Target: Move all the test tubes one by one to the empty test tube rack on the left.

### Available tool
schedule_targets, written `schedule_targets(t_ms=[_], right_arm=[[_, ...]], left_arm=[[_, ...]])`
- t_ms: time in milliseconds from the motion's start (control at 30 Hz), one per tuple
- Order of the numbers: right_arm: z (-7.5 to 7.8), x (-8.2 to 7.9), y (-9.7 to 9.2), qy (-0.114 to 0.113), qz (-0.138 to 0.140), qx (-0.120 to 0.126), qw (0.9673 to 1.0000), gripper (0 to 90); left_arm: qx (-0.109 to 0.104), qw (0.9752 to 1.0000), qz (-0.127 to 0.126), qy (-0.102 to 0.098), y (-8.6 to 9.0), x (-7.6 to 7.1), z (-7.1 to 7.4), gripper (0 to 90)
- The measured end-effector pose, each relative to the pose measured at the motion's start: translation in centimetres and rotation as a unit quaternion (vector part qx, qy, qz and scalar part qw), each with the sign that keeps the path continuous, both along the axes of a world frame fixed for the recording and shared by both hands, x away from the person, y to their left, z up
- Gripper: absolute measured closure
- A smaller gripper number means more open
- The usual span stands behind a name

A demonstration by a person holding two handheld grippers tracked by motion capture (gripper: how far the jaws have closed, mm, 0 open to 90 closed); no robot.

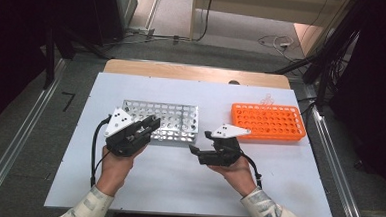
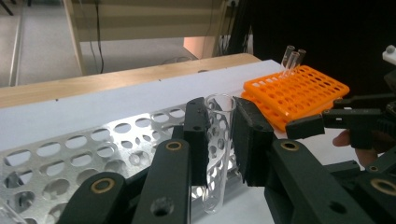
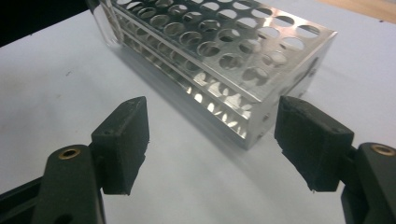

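Observation:
My left gripper (image 1: pixel 152 126) is shut on a clear glass test tube (image 2: pixel 222 105), held upright at the near edge of the silver metal rack (image 1: pixel 175 120). In the left gripper view the tube's round bottom hangs just in front of the silver metal rack's (image 2: pixel 70 154) perforated wall. My right gripper (image 1: pixel 200 142) hovers open to the right of that rack, pointing left toward its end. Nothing sits between the right gripper's (image 3: pixel 212 149) jaws, and the silver metal rack's (image 3: pixel 224 51) corner lies beyond them. An orange plastic rack (image 1: pixel 268 121) stands at the back right.
A few clear tubes (image 2: pixel 292 58) stand in the far corner of the orange rack (image 2: pixel 299 88). Both racks rest on a white sheet (image 1: pixel 177 183) covering the table. A wooden strip (image 1: pixel 193 72) runs along the far edge, with floor and cables beyond.

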State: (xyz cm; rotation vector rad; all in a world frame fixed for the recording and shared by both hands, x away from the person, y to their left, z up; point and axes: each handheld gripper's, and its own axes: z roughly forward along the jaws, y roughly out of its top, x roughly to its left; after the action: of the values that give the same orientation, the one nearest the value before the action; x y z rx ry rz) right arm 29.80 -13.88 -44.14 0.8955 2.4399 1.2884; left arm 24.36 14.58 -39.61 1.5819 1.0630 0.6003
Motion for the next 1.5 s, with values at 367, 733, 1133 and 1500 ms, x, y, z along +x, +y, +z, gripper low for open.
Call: schedule_targets(t_ms=[367, 733, 1133, 1500], right_arm=[[0.1, 0.3, -1.8, 0.001, -0.021, 0.005, 0.9998, 25.5], [0.2, 0.6, -3.0, -0.003, -0.035, 0.006, 0.9994, 25.6], [-0.1, 0.8, -3.2, -0.001, -0.04, 0.005, 0.9992, 25.7], [-0.2, 0.8, -3.3, 0.0, -0.042, 0.003, 0.9991, 25.8]], left_arm=[[-0.007, 0.9993, 0.036, -0.013, 2.1, 0.6, 1.2, 75.9], [0.032, 0.994, 0.104, -0.014, 4.2, 1.9, -0.6, 75.8], [0.056, 0.9887, 0.136, -0.028, 4.9, 2.1, -2.1, 75.8], [0.076, 0.9861, 0.146, -0.023, 4.2, 2.3, -4.0, 75.6]])
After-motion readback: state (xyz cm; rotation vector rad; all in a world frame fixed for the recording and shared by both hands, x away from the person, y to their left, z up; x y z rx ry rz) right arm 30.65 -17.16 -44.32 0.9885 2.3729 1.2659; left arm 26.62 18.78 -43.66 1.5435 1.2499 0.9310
